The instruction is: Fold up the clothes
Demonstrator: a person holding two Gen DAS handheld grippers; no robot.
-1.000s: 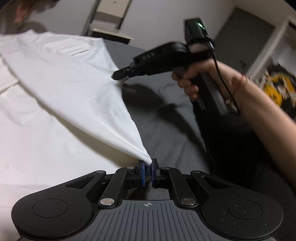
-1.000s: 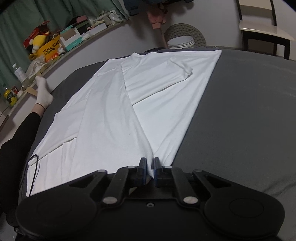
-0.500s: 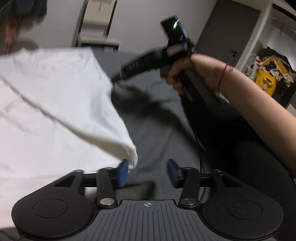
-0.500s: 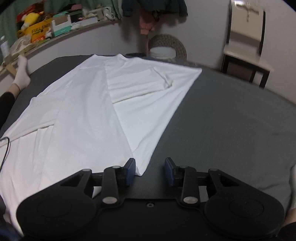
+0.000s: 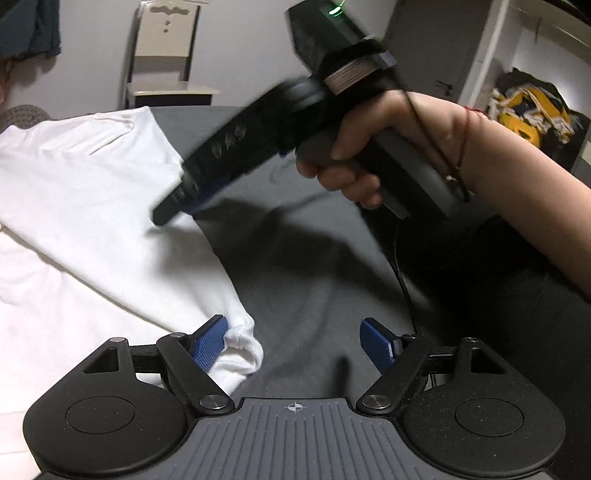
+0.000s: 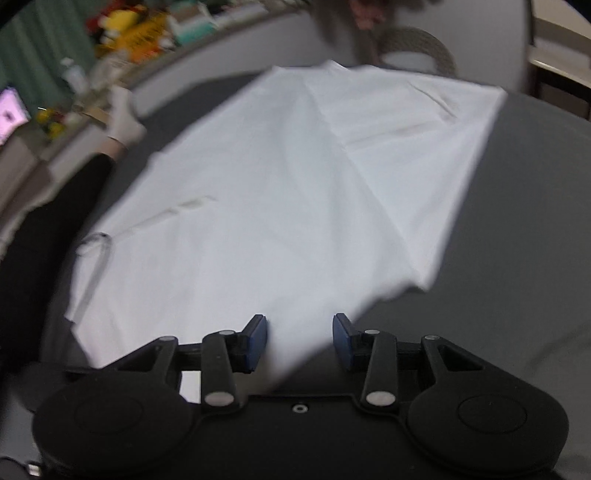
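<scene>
White T-shirt (image 6: 280,192): released since a second ago, laid flat at centre frame. Left tool (image 5: 295,341) and right tool (image 6: 300,341): spread wide, nothing held.

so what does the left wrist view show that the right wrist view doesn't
Only the left wrist view shows the hand holding the right gripper, the cuffed corner by the open left gripper, and a chair.

Only the right wrist view shows the shelf clutter and a socked foot.

Both show the white shirt on the grey surface.
</scene>
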